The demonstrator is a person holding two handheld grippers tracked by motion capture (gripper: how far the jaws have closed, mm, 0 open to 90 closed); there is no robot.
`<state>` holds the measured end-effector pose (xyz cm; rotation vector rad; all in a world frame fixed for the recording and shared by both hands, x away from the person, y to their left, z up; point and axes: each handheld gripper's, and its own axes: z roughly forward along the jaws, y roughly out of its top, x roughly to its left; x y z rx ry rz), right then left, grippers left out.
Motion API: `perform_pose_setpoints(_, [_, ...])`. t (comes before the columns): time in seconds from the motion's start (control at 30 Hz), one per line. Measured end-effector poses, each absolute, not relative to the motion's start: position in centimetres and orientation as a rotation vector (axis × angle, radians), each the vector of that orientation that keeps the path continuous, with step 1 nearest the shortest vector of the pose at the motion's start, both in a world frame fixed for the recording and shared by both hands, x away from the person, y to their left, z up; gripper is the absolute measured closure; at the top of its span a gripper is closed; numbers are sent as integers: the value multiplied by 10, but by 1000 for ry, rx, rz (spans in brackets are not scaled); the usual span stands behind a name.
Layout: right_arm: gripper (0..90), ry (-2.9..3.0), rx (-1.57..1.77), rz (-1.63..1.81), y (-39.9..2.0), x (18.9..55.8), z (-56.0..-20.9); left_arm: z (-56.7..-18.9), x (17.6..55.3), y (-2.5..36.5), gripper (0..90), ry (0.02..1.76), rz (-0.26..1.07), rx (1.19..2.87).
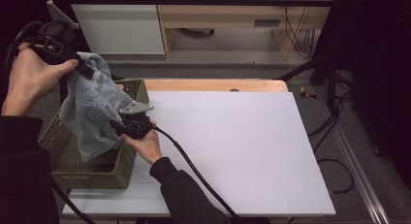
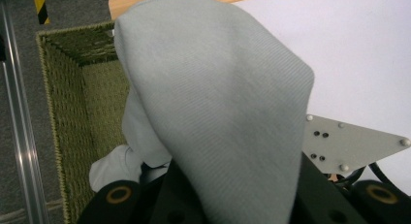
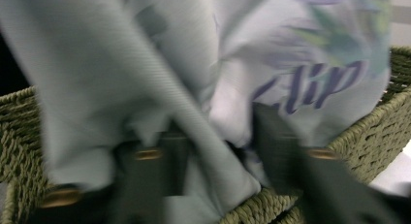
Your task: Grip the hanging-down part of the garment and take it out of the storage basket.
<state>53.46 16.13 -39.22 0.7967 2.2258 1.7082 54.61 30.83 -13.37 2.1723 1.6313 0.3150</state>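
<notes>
Pale blue-grey cloth (image 1: pixel 92 107), printed with lettering and a leafy design, hangs over the green woven basket (image 1: pixel 87 175) at the left end of the white table top (image 1: pixel 242 146). Its upper corner is pinched in the left gripper (image 1: pixel 85 69), whose jaws are clamped tight on the fabric, held up above the basket's far corner by the left hand (image 1: pixel 29 81). Lower down, the right gripper (image 1: pixel 118 129) pushes into the hanging folds at the basket's near right rim, with the right hand (image 1: pixel 145 146) just beside the wicker. In the right gripper view the cloth lies between the two black jaws, which stand partly closed around a fold; the blur hides whether the pads press it
</notes>
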Motion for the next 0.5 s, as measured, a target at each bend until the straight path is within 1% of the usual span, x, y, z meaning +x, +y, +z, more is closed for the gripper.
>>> perform_pose_setpoints(0.03, [829, 2230, 792, 1702, 159, 536, -392, -134, 545, 311, 815, 1632, 313, 2169])
perform_pose_setpoints(0.07, [843, 2234, 787, 1710, 158, 537, -392, -134, 545, 311, 815, 1632, 313, 2169])
perform_pose_setpoints(0.17, [857, 2250, 765, 1711, 154, 538, -391, -135, 544, 317, 815, 1634, 311, 2158])
perform_pose_setpoints(0.5, [862, 2227, 747, 1752, 135, 535, -377, -133, 542, 322, 815, 1631, 327, 2128])
